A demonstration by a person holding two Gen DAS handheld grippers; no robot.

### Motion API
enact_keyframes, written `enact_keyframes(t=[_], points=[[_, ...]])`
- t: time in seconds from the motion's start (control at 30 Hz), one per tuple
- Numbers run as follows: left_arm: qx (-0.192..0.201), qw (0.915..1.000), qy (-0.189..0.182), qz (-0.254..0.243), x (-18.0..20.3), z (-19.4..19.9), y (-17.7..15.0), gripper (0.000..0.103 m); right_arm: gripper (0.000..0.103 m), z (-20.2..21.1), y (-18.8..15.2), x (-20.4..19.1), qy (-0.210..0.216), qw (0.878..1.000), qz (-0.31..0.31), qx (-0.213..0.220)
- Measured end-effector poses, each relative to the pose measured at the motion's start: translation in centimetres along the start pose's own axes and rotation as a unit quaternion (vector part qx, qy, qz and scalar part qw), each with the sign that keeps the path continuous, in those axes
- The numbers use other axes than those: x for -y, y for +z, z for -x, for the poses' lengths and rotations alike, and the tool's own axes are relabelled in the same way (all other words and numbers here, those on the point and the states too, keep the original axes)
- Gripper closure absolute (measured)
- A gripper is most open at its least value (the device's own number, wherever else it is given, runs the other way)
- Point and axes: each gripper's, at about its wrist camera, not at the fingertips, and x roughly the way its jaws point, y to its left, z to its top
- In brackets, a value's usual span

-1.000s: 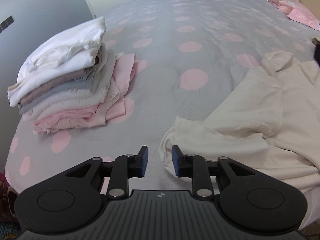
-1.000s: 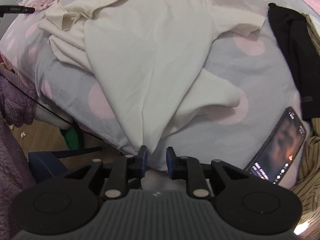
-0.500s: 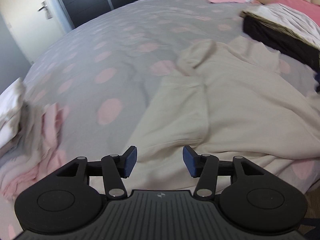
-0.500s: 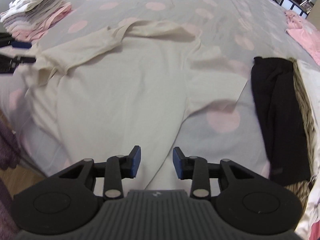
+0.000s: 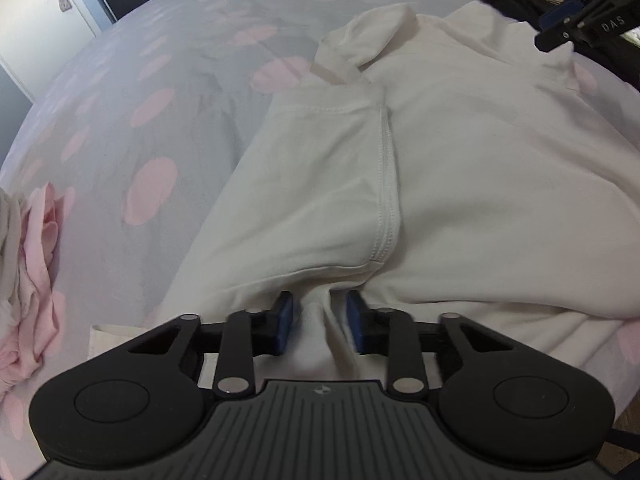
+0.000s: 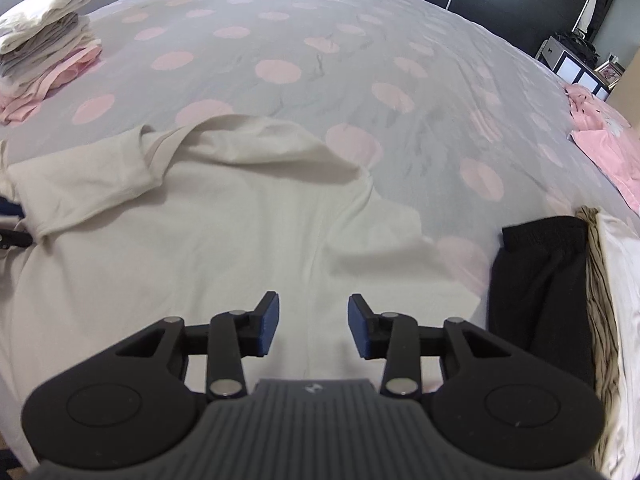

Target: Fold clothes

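Left wrist view: my left gripper (image 5: pixel 319 322) sits bottom centre, tipped steeply down at the near edge of the cream cotton t-shirt (image 5: pixel 460 160). The jaws have just been closing and there's a ridge of that fabric bunched between the blue pads, but I can't tell if they're actually pinching it yet. The shirt fills the middle and right, sleeve turned over, nothing folded yet.

Right wrist view: my right gripper (image 6: pixel 313 330) hangs over the shirt's lower middle, pitched down, jaws apart with nothing in them; they've just been opening. A neat stack of folded white, grey and pink clothes (image 6: pixel 44 40) sits upper left, so a good chunk looks done. A black garment (image 6: pixel 540 280) at the right edge seems to be still waiting.
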Motion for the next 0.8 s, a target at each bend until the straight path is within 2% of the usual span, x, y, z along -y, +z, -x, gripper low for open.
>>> enact_keyframes(t=[0.07, 0.17, 0.3, 0.43, 0.63, 0.8], points=[[0.001, 0.9999, -0.008, 0.009, -0.5, 0.4, 0.0, 0.098, 0.061, -0.8, 0.7, 0.4, -0.001, 1.000, 0.006, 0.009], [0.005, 0.9996, -0.019, 0.022, -1.6, 1.4, 0.0, 0.101, 0.061, -1.8, 1.7, 0.8, -0.005, 0.999, 0.021, 0.026], [0.018, 0.9973, -0.005, 0.071, -4.4, 3.9, -0.8, 0.102, 0.061, -3.2, 3.3, 1.8, -0.008, 0.998, 0.036, 0.050], [0.034, 0.9883, 0.027, 0.146, -9.2, 6.2, -1.6, 0.102, 0.059, -4.9, 4.8, 2.6, -0.009, 0.997, 0.043, 0.062], [0.031, 0.9779, 0.067, 0.196, -14.2, 6.5, -2.9, 0.102, 0.058, -7.0, 6.2, 1.9, -0.005, 0.993, 0.103, 0.063], [0.009, 0.9730, 0.074, 0.219, -15.7, 4.5, -4.5, 0.102, 0.058, -8.4, 7.2, 1.1, 0.012, 0.993, 0.108, 0.055]])
